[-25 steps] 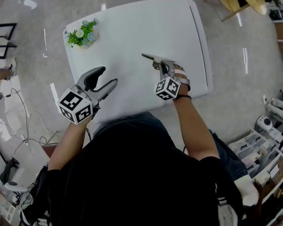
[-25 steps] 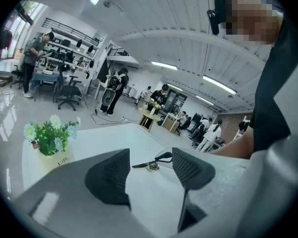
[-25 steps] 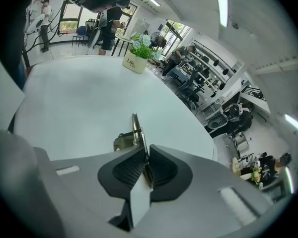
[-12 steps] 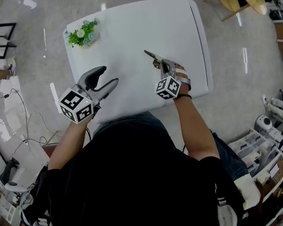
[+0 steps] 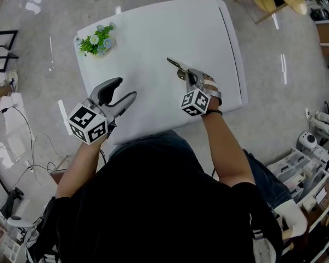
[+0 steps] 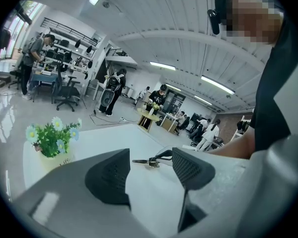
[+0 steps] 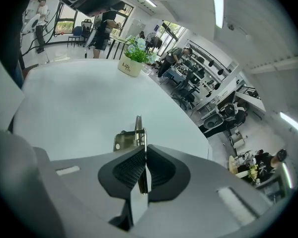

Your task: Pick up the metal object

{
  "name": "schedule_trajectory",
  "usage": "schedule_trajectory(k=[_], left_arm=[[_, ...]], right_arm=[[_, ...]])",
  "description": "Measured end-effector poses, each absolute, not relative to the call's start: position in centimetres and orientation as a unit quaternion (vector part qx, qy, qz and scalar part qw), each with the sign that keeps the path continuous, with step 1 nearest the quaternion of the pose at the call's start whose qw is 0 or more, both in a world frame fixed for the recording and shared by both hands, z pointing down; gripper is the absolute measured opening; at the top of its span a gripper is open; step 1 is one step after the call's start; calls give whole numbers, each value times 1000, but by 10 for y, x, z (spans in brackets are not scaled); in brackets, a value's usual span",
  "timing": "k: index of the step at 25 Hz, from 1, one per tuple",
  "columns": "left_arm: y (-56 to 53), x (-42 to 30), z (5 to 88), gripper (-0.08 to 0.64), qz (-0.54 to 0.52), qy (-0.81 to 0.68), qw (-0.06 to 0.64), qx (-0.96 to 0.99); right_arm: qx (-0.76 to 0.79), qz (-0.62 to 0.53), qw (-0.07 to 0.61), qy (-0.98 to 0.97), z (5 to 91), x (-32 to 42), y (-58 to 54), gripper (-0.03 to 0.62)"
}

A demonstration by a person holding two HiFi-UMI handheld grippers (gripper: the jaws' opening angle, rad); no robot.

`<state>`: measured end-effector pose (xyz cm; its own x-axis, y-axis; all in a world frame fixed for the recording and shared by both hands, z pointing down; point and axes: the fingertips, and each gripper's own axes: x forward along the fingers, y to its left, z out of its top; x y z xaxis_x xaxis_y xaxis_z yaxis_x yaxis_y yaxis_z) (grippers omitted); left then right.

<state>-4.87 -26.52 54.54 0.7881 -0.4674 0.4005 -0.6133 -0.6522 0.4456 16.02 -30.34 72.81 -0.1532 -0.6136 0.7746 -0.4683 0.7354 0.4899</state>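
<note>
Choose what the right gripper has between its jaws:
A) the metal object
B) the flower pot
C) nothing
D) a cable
A: in the right gripper view, the right gripper has its jaws closed on the metal object, which sticks out ahead of them over the table; the flower pot stands far off.

One metal object (image 5: 177, 67), one flowerpot (image 5: 97, 40), one table (image 5: 170, 29)
</note>
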Motion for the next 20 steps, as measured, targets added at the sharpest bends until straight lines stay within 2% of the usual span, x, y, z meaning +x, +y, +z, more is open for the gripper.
schedule_trajectory(k=[20], left_arm=[[-245,-71,522,385,122,-287,265,912]], right_arm=[[408,-54,520,-749,684,147,-281,32]])
